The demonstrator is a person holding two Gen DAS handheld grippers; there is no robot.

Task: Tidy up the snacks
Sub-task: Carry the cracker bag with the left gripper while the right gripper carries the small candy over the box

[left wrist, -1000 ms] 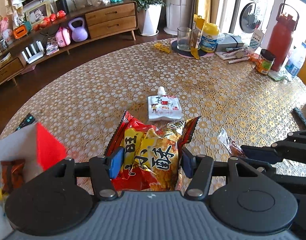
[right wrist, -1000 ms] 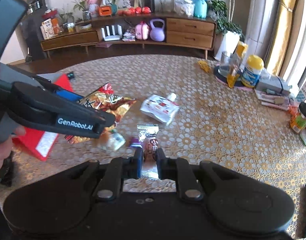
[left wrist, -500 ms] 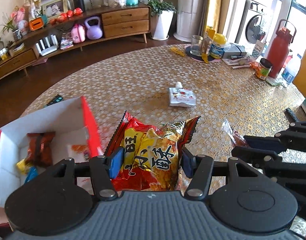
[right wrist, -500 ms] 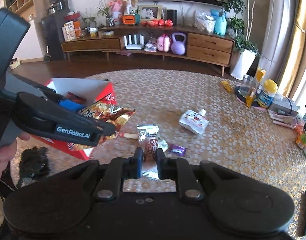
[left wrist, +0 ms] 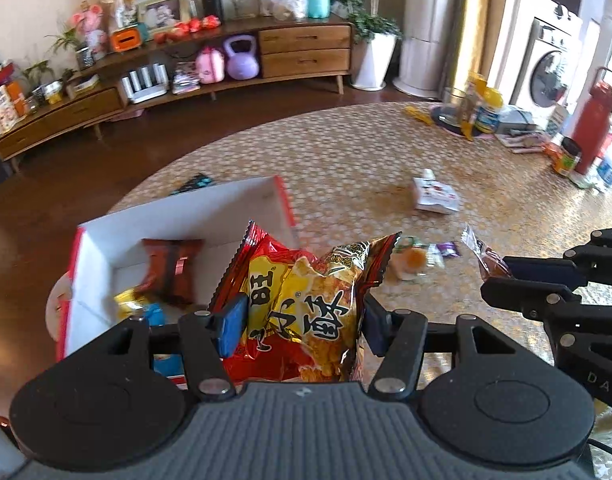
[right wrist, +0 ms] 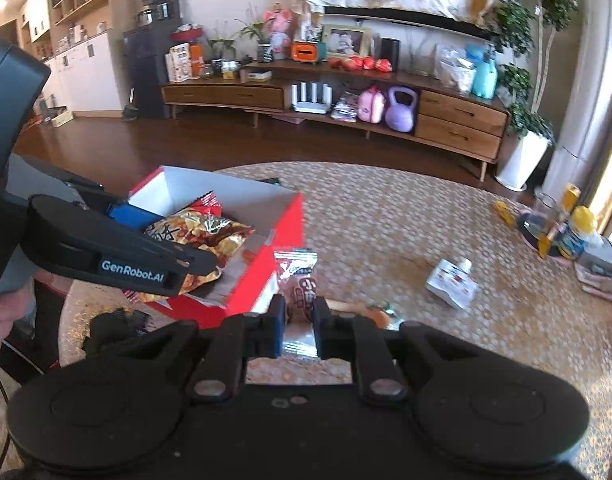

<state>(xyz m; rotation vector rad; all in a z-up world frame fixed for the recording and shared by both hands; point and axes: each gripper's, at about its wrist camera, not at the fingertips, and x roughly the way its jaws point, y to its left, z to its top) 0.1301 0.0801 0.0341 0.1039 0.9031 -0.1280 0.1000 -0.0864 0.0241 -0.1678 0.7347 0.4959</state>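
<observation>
My left gripper [left wrist: 301, 320] is shut on a red and yellow chip bag [left wrist: 306, 300], held in the air over the near right corner of the red and white box [left wrist: 93, 240]. In the right wrist view the same chip bag [right wrist: 201, 236] hangs over the box [right wrist: 273, 240]. My right gripper [right wrist: 299, 312] is shut on a small clear-wrapped snack packet [right wrist: 299, 280], just right of the box. That packet [left wrist: 486, 260] also shows at the right of the left wrist view. Inside the box lie a brown packet [left wrist: 171, 268] and small candies [left wrist: 139, 306].
A white pouch [left wrist: 434, 196] and small loose candies [left wrist: 418, 258] lie on the gold-patterned round table [left wrist: 346, 152]. A glass, jars, papers and a red bottle [left wrist: 594, 120] crowd the far right edge. A dark object [left wrist: 195, 182] lies behind the box. A hand [right wrist: 1, 312] holds the left gripper.
Both grippers have risen and swung left with their snacks. The box has come fully into view under the chip bag, and the pouch has dropped back to the right.
</observation>
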